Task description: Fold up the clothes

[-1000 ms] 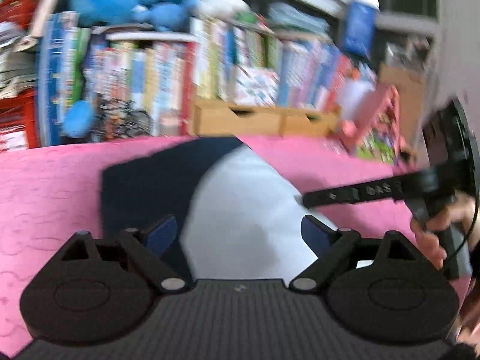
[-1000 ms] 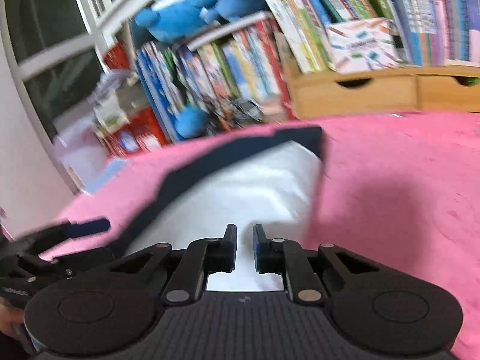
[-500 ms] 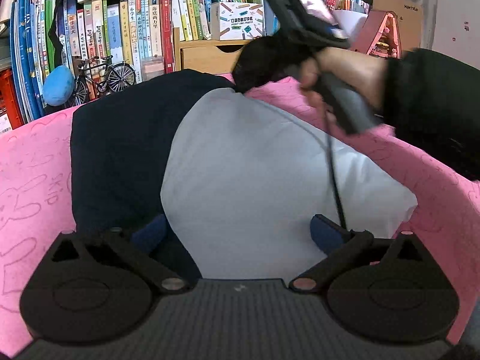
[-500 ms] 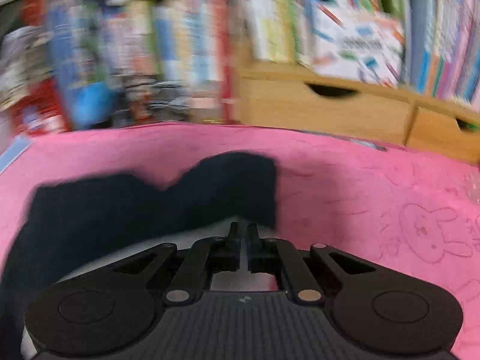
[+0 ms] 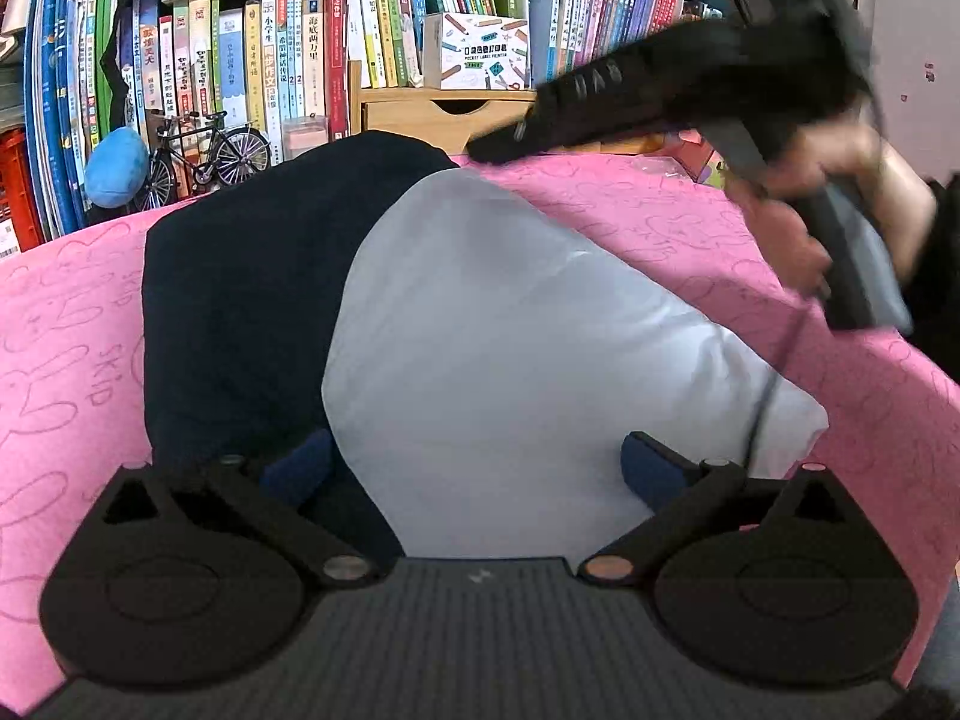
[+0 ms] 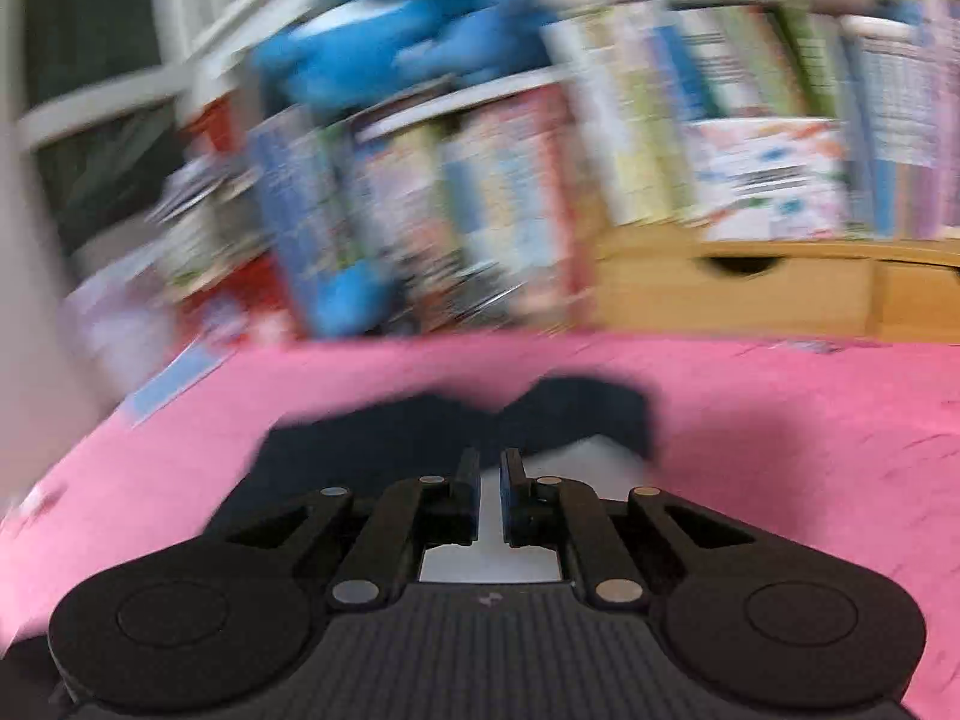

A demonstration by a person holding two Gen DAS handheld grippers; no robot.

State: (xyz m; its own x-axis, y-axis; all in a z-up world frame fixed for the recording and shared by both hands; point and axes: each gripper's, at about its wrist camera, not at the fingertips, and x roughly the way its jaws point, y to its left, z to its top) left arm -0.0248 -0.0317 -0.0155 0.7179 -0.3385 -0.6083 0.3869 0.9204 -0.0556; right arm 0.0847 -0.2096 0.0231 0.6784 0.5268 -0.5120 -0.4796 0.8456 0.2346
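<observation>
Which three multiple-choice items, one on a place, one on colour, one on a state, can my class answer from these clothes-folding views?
1. Where does the model bicycle stand?
A. on a chair
B. in front of the books
C. on a drawer unit

2. What colours is the garment on the pink cover?
A. red and green
B. navy and pale grey-white
C. all yellow

3. How are the left tongs?
A. shut on a sock
B. shut on a pen
C. wide open

Answers:
1 B, its wheels show against the book spines.
2 B, a navy part adjoins a pale panel.
3 C, the jaws, just opening, straddle the garment without pinching it.
</observation>
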